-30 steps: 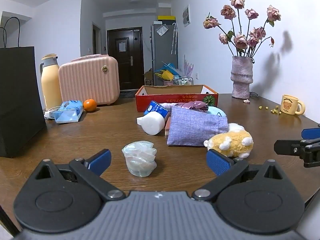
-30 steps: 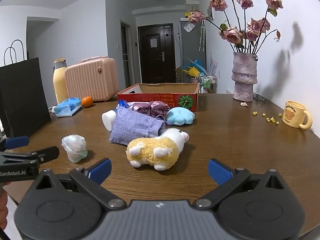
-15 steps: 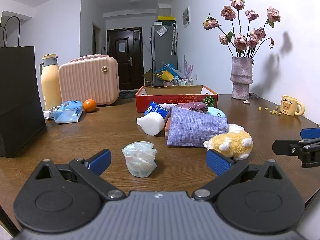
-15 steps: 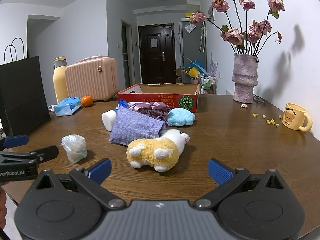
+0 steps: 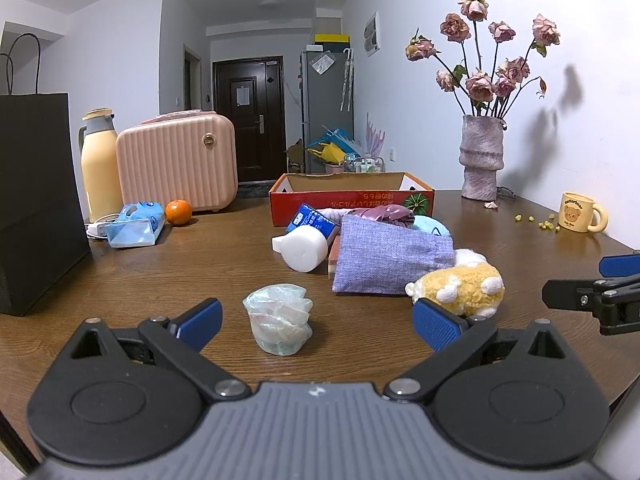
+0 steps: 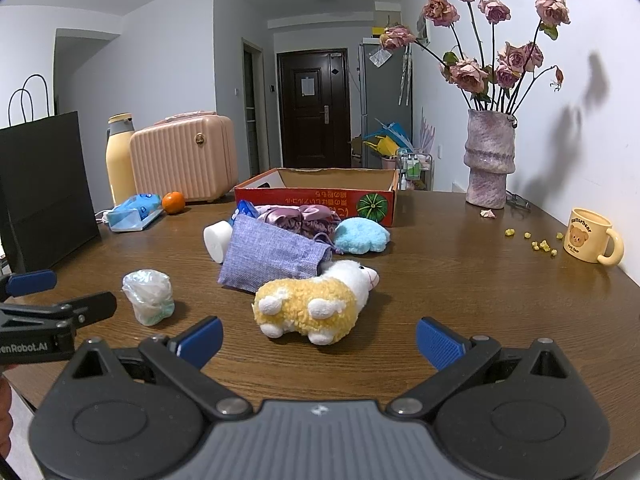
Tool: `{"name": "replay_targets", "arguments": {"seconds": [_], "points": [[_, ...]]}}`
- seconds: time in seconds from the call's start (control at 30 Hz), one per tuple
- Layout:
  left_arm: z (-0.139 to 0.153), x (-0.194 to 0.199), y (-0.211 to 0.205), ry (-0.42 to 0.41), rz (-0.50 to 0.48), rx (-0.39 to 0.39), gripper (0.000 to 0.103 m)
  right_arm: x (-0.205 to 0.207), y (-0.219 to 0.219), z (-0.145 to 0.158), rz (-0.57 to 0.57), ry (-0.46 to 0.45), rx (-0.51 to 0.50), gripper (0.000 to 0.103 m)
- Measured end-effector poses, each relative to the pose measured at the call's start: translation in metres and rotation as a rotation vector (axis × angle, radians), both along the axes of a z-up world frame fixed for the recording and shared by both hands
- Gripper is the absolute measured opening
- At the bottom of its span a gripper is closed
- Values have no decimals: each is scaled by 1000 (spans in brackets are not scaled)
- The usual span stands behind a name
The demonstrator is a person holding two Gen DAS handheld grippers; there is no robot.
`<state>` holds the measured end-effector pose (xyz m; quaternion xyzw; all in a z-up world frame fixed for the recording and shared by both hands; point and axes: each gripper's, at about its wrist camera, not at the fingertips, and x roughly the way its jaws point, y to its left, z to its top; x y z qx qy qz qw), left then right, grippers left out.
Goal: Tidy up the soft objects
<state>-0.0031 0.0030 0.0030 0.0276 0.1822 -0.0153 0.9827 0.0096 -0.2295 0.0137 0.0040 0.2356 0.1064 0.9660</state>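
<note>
A yellow and white plush sheep [image 6: 316, 304] lies on the brown table just ahead of my open right gripper [image 6: 319, 340]. A crumpled pale plastic wad [image 5: 280, 318] sits between the fingers' line of my open left gripper [image 5: 318, 320], a little beyond the tips. Behind them lie a purple cloth pouch [image 6: 272, 254], a light blue plush [image 6: 362, 235], a mauve satin bundle [image 6: 298, 216] and a white roll [image 6: 217, 240]. A red cardboard box [image 6: 316, 196] stands open at the back. Neither gripper holds anything.
A black paper bag [image 5: 36, 196] stands at the left. A pink case [image 5: 176, 164], a yellow flask [image 5: 100, 164], an orange [image 5: 178, 212] and a blue tissue pack [image 5: 136, 226] sit behind it. A vase of dried roses [image 6: 490, 160] and a bear mug [image 6: 592, 236] stand right.
Both grippers have drifted very slightly; the objects on the table have not moved and both grippers stay open.
</note>
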Motion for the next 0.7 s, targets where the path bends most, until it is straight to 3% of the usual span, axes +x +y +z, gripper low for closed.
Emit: {"name": "replay_targets", "arguments": {"seconds": [0.7], "points": [[1,-1,-2,-6,-2,-3,103,0,-1,0,1,2,-5,103]]}}
